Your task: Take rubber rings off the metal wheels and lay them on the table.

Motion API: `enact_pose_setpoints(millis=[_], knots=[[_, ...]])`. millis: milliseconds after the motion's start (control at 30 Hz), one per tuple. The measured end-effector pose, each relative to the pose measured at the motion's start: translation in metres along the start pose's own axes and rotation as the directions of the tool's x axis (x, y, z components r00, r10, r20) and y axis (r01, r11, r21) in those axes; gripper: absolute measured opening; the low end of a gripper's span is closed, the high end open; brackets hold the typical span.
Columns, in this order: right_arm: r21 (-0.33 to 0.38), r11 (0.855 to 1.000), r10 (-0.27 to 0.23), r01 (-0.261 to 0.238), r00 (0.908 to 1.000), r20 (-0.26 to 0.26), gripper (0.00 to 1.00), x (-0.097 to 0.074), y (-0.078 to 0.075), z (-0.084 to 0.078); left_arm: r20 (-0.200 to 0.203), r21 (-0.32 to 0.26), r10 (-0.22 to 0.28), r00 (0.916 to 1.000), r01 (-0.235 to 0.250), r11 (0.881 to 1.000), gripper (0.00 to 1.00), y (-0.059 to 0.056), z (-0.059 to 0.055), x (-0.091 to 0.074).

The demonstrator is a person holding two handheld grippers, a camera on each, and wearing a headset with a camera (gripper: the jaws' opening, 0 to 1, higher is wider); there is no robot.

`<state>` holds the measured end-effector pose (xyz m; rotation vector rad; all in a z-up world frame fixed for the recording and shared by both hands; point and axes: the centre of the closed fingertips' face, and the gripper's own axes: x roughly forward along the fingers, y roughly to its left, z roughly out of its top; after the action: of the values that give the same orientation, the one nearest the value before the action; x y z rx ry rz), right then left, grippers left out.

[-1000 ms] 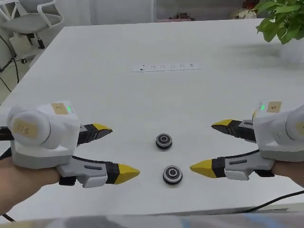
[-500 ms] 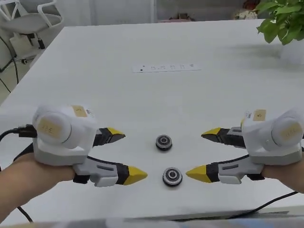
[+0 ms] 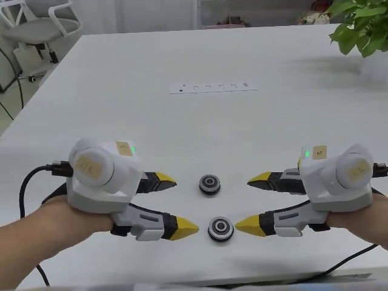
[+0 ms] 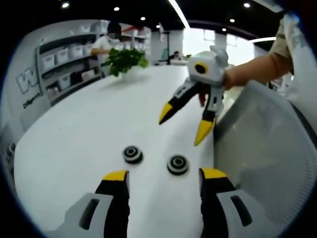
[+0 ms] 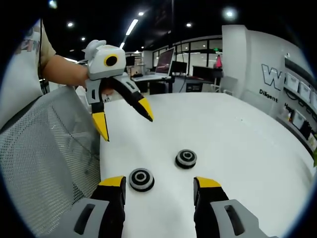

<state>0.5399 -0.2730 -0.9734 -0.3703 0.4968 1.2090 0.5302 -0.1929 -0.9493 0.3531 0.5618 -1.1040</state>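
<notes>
Broadly, the room is a bright open office, and a large white table takes up most of the head view. An office chair stands off its far left corner and a leafy plant sits at its far right. The tabletop is plain and matte, with a flush power strip set in near its middle.

The left gripper and the right gripper hover low over the near edge, facing each other. Each is held in a hand, with its jaws spread wide and holding nothing. A black cable trails from the left one.

Between their yellow tips lie the two wheels, flat on the table and apart from each other. The far wheel lies between the upper tips, and the near wheel lies between the lower tips, close to the table edge. Each has a dark ring around a metal hub, and both are clear of the jaws.

The left gripper view adds wall shelves with bins behind the plant, a person standing there, and ceiling spotlights. The right gripper view looks the other way, to desks with monitors and a white wall with lettering. Both gripper views take in a grey mesh chair back against the table's near edge.
</notes>
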Motion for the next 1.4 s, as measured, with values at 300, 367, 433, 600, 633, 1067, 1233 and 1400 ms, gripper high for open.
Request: enact_pose_setpoints(millis=[300, 367, 433, 600, 633, 1067, 1233, 1400], knots=[[-0.015, 0.998, 0.063, -0.064, 0.9976, -0.028, 0.45, 0.009, 0.011, -0.010, -0.012, -0.014, -0.041, 0.9991, 0.041, 0.999, 0.52, -0.005, -0.002, 0.012], [-0.020, 0.997, 0.077, -0.077, 0.9964, -0.037, 0.42, 0.012, 0.014, -0.012, -0.017, -0.014, -0.050, 0.9986, 0.050, 0.999, 0.51, -0.007, -0.002, 0.015], [-0.023, 0.996, 0.085, -0.086, 0.9956, -0.041, 0.40, 0.014, 0.016, -0.013, -0.022, -0.010, -0.058, 0.9981, 0.058, 0.998, 0.51, -0.009, -0.003, 0.018], [-0.023, 0.994, 0.106, -0.107, 0.9930, -0.053, 0.37, 0.019, 0.018, -0.019, -0.034, -0.010, -0.077, 0.9965, 0.077, 0.997, 0.49, -0.012, -0.005, 0.026], [-0.020, 0.994, 0.110, -0.111, 0.9924, -0.055, 0.37, 0.020, 0.018, -0.020, -0.034, -0.012, -0.080, 0.9962, 0.079, 0.997, 0.49, -0.013, -0.005, 0.027], [-0.011, 0.989, 0.146, -0.146, 0.9875, -0.060, 0.31, 0.028, 0.024, -0.026, -0.048, -0.040, -0.118, 0.9919, 0.116, 0.992, 0.40, -0.020, -0.010, 0.042], [-0.017, 0.987, 0.156, -0.157, 0.9855, -0.067, 0.28, 0.030, 0.026, -0.027, -0.065, -0.029, -0.134, 0.9889, 0.132, 0.991, 0.34, -0.026, -0.013, 0.049], [-0.016, 0.987, 0.161, -0.162, 0.9847, -0.067, 0.28, 0.031, 0.028, -0.028, -0.074, -0.023, -0.147, 0.9863, 0.146, 0.989, 0.31, -0.029, -0.015, 0.055]])
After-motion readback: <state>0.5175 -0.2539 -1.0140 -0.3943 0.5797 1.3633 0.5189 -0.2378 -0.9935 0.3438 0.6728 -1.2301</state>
